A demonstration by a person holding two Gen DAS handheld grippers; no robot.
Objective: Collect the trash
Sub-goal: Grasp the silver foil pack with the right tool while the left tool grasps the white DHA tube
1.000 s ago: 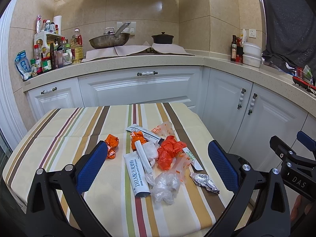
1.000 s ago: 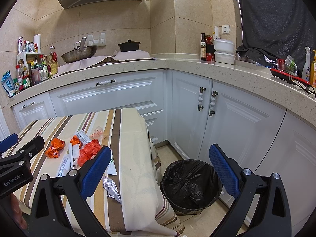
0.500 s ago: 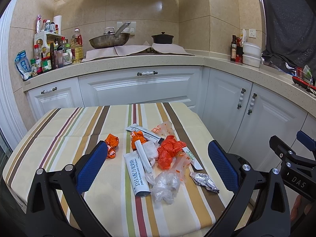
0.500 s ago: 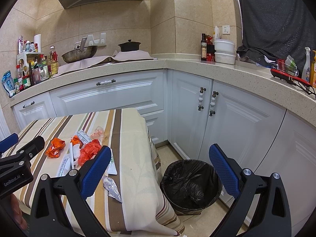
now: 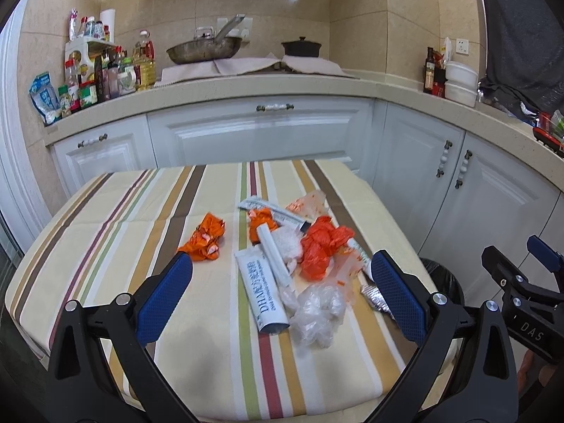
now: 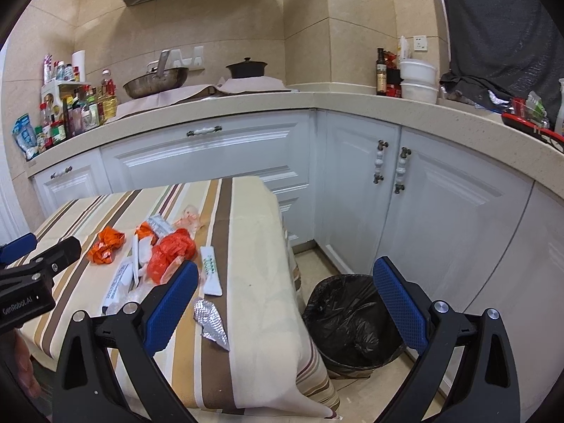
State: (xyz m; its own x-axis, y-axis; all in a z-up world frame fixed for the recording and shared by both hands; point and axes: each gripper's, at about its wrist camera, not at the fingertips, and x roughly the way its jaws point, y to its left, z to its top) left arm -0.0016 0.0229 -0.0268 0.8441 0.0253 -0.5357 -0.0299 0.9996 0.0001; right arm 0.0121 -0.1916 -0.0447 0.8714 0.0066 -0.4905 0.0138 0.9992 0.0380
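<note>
My left hand-held gripper [image 5: 278,283] hangs wide open and empty above the bench [image 5: 116,232], with the heap of trash [image 5: 292,257] just ahead between its fingers. My right hand-held gripper [image 6: 285,290] is spread open too, the foil scrap [image 6: 210,322] by its left finger and the bin [image 6: 347,320] below.
</note>
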